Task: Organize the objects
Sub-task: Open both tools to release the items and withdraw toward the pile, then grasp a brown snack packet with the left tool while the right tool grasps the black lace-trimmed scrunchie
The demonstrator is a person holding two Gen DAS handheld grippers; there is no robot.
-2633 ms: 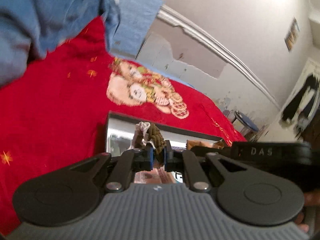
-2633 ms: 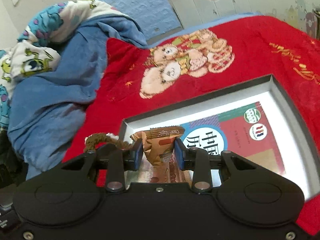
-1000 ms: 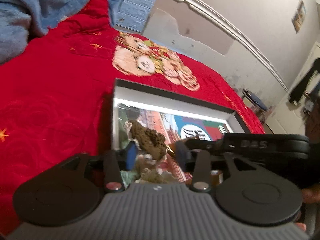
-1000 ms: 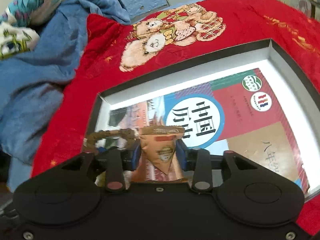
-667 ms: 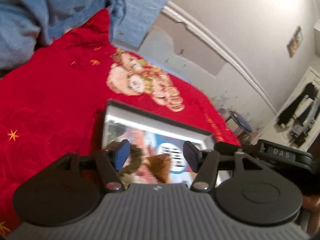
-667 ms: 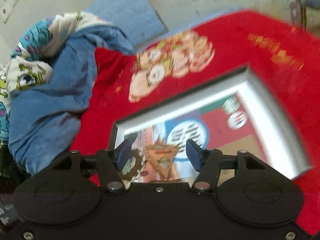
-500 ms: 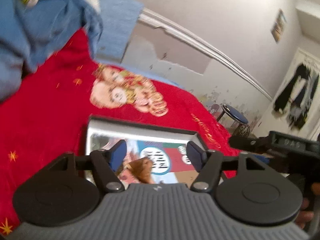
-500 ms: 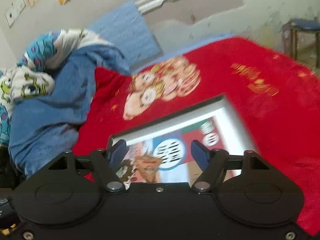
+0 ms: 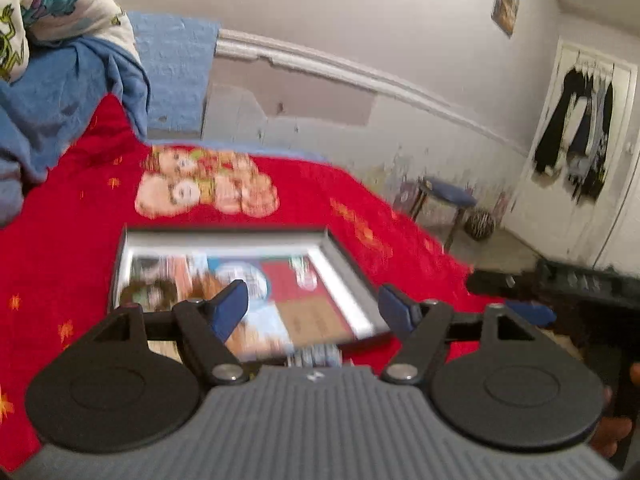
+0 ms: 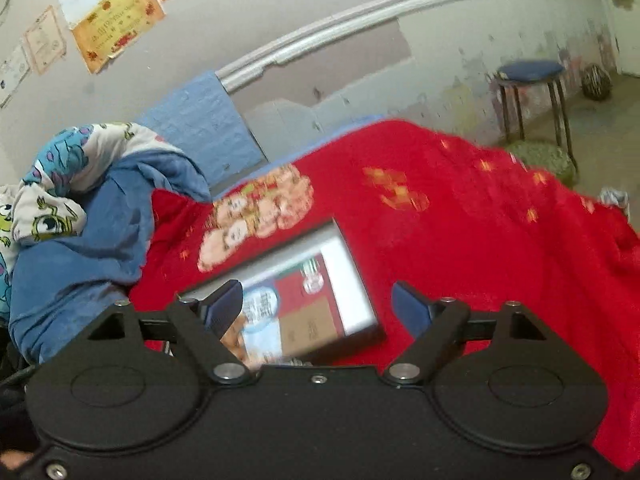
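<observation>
Where the left wrist view looks down over the bed, the left gripper (image 9: 313, 306) stands wide, its blue-padded jaws spread and holding nothing. Beyond it, in the lower centre of the frame, a shallow rectangular box (image 9: 344, 258) with a dark outer rim and pale inner walls lies flat on the plush red blanket (image 9: 60, 240); its long axis runs left to right across the frame. A printed sheet of blue, red and tan panels lines its floor, and a dark brownish item (image 9: 150, 292), too blurred to identify, rests in its left end. A teddy-bear motif (image 9: 204, 188) sits above the box, crumpled blue bedding (image 9: 60, 92) at upper left, and a round-seated stool (image 9: 448, 198) at right.

From the right wrist view, the right gripper (image 10: 317, 302) is likewise spread wide and empty. Here the box (image 10: 362, 300) appears at lower centre, its long axis slanting from lower left to upper right, and its left part is hidden by the gripper. Yellow paper certificates (image 10: 116, 20) hang on the wall at upper left.
</observation>
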